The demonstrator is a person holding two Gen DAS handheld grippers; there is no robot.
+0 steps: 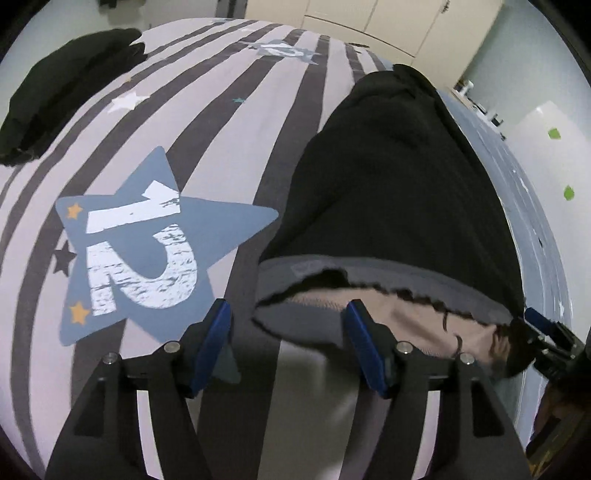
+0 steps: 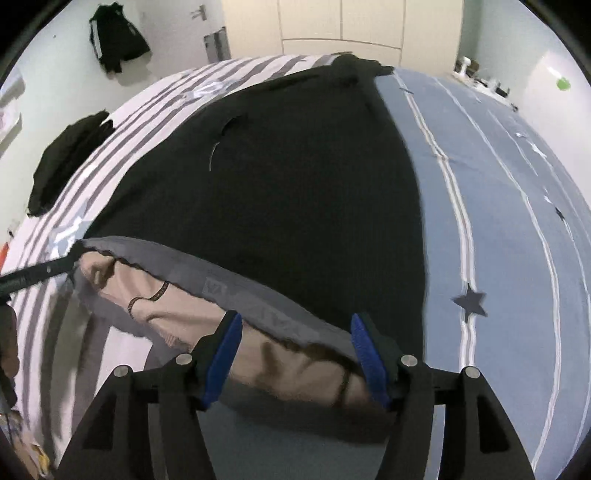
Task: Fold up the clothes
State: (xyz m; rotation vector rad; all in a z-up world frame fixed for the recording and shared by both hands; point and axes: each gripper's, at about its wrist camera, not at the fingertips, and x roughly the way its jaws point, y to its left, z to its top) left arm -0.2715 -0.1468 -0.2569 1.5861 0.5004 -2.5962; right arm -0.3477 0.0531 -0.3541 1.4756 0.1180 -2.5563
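A black garment [image 1: 388, 177] [image 2: 295, 166] lies spread flat on the bed, with its grey waistband [image 1: 406, 273] [image 2: 184, 266] nearest to me and a pinkish inner lining showing in the opening. My left gripper [image 1: 288, 314] stands open over the waistband's left end, and the cloth edge lies between its blue pads without being pinched. My right gripper [image 2: 295, 321] is open too, straddling the waistband near its right end. Each gripper shows at the edge of the other's view: the right gripper [image 1: 543, 328] and the left gripper [image 2: 55, 266].
The bed cover [image 1: 229, 122] is grey-and-white striped with a big blue star [image 1: 147, 240]; its right half [image 2: 498, 221] is blue. A pile of dark clothes [image 1: 62, 88] [image 2: 66, 162] lies at the far left. A black jacket [image 2: 114, 37] hangs on the wall beside cream cupboards [image 2: 351, 26].
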